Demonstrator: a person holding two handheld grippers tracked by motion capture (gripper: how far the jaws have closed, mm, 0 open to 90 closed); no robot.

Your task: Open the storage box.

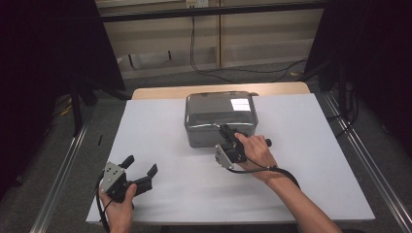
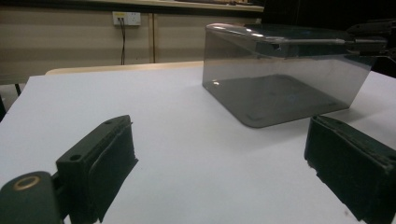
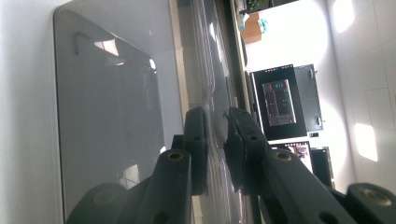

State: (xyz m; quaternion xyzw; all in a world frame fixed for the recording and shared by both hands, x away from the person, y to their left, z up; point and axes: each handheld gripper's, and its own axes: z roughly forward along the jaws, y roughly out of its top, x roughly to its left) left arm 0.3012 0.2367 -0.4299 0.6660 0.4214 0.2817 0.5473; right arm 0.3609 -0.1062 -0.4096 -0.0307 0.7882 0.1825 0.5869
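Note:
A smoky transparent box (image 1: 221, 109) with a lid stands at the back middle of the white table (image 1: 155, 126). My right gripper (image 1: 225, 129), turned on its side, is shut on the front edge of the box's lid. In the right gripper view the two jaws of that gripper (image 3: 217, 116) pinch the thin lid rim (image 3: 211, 88), with the box's grey wall (image 3: 107, 102) to the left. My left gripper (image 1: 142, 165) rests at the front left of the table, open with nothing between its jaws. From the left gripper (image 2: 217, 140) the box (image 2: 280, 88) lies ahead and to the right.
The table's wooden far edge (image 1: 218, 90) shows behind the white sheet. Metal rails (image 1: 63, 170) run along both sides on the floor. Cables (image 1: 233, 70) lie on the floor beyond the table. A wall socket (image 2: 127, 18) sits on the far wall.

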